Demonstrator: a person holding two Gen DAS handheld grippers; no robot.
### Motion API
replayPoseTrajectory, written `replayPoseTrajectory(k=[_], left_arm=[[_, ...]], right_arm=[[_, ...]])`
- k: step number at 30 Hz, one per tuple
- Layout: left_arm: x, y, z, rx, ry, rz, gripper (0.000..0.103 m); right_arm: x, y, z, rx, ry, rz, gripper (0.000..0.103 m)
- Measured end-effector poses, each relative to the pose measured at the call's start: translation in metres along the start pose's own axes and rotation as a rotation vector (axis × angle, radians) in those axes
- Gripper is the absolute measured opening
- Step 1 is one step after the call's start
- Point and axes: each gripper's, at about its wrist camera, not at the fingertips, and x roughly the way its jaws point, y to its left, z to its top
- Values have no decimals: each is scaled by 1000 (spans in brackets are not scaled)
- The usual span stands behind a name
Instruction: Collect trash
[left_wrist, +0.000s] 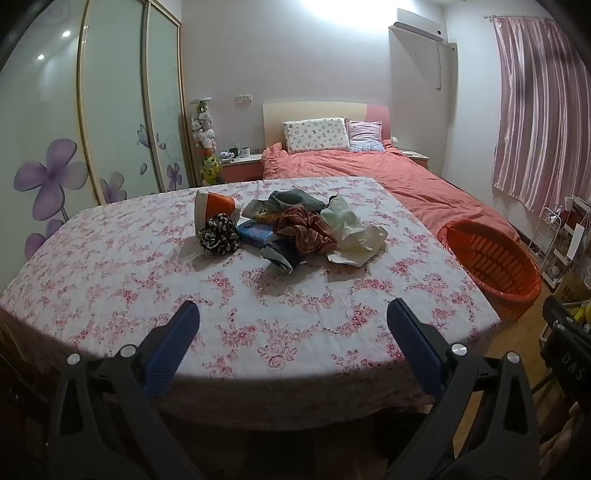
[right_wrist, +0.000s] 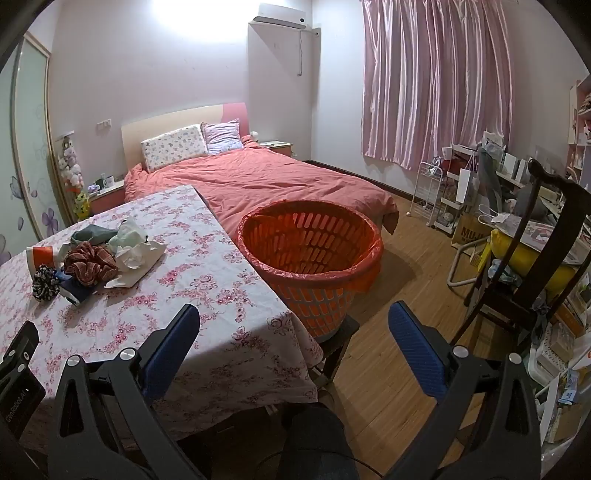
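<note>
A: Trash pile (left_wrist: 291, 227) sat mid-table, on the floral tablecloth (left_wrist: 147, 280). In it: crumpled white paper (left_wrist: 356, 236), an orange-and-white paper cup (left_wrist: 214, 210) on its side, a blue packet (left_wrist: 255, 232), plus a red-brown scrunchie (left_wrist: 306, 230) and a black-and-white one (left_wrist: 218, 240).

B: Where was the bin?

A: Orange slatted basket (right_wrist: 310, 254), lined w/ a red bag, stood just beside the table's right edge, apart from the pile. Looked empty inside.

B: Grippers?

A: Left gripper (left_wrist: 291, 325) hung over the near table edge, jaws spread fully wide, nothing btwn them. Right gripper (right_wrist: 293, 325) was the same: wide apart, holding nothing, over the table corner w/ the basket ahead.

B: Room beyond?

A: Bed (right_wrist: 266, 184) w/ a salmon cover behind the table, pink curtain (right_wrist: 436, 81) at right, wardrobe (left_wrist: 110, 110) w/ purple flowers at left.
</note>
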Motion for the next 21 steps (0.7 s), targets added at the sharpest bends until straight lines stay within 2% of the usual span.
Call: replayPoseTrajectory(k=[21], left_arm=[[0,0,0,-2,5,-1,99]], right_arm=[[-1,1,0,-3,-3,-1,101]])
